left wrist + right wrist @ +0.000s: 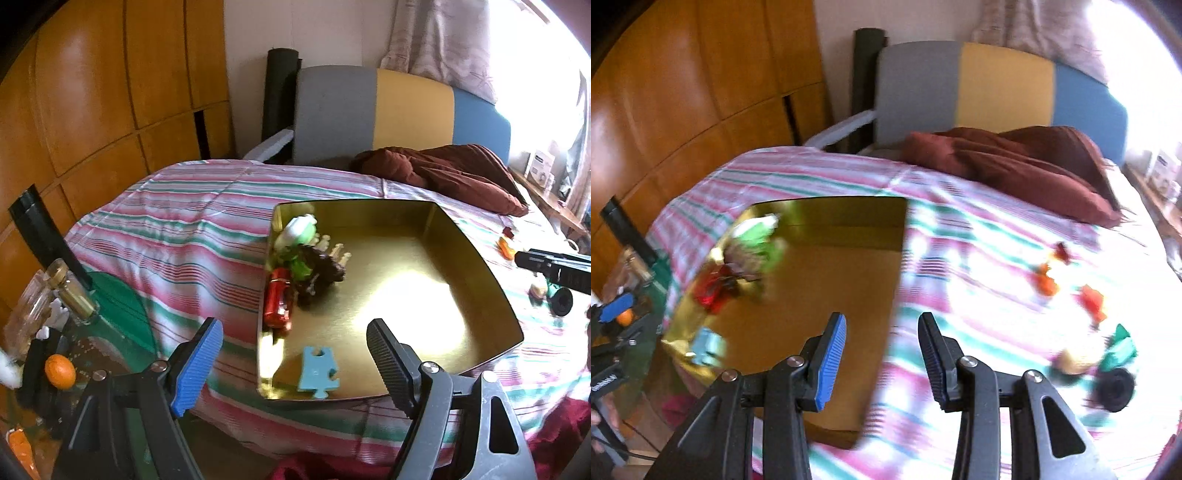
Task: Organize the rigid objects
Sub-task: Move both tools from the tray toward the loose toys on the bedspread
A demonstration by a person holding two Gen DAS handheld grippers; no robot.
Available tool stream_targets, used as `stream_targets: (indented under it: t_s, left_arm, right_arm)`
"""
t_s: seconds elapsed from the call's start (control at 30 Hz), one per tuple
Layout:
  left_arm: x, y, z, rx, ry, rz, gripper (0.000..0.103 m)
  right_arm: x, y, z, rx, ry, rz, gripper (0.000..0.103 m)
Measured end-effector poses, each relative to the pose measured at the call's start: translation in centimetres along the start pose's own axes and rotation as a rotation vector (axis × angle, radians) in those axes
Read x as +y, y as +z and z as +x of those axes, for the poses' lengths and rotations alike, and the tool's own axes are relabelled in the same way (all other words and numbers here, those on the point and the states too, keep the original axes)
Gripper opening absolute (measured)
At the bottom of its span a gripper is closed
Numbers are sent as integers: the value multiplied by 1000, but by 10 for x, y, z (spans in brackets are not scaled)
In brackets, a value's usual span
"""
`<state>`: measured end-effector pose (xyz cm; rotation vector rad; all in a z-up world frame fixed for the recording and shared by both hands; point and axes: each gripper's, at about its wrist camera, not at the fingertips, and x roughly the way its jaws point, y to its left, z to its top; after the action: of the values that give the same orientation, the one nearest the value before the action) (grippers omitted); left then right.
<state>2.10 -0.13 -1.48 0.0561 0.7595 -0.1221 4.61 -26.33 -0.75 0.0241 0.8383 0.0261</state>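
**Both grippers empty over gold tray on bed**

Left wrist view, left to right: cluttered side table at lower left with an orange fruit [60, 370]. Left gripper [295, 363] at bottom center, jaws spread wide, nothing between them. Gold tray [480, 266] sits on the striped bedspread [166, 229], center frame. Toys bunched in the tray's left side: green-white figure [298, 230], dark figure [321, 273], red toy car [277, 301]. Blue puzzle piece [317, 373] lies apart, near the tray's front edge.

Right wrist view, blurred: right gripper [882, 363] at bottom center, jaws partly apart, holding nothing, above the tray's right edge. Loose items on the bedspread at right: orange pieces [1046, 282], a green piece [1119, 347], possibly a black wheel [1114, 391]. Brown pillow [1015, 166] upper right.
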Motion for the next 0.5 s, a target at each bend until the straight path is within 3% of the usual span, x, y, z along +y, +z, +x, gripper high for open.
stream_targets:
  t_s: [0.27,0.5]
  left_arm:
    - [-28,11,1,-2,-39,61,81]
    - [-55,21,5,0,-64,121,81]
  right_arm:
    - [-103,0,-18,-63,-238,115,41]
    - [-200,-20,-22,-74,-368,286,41]
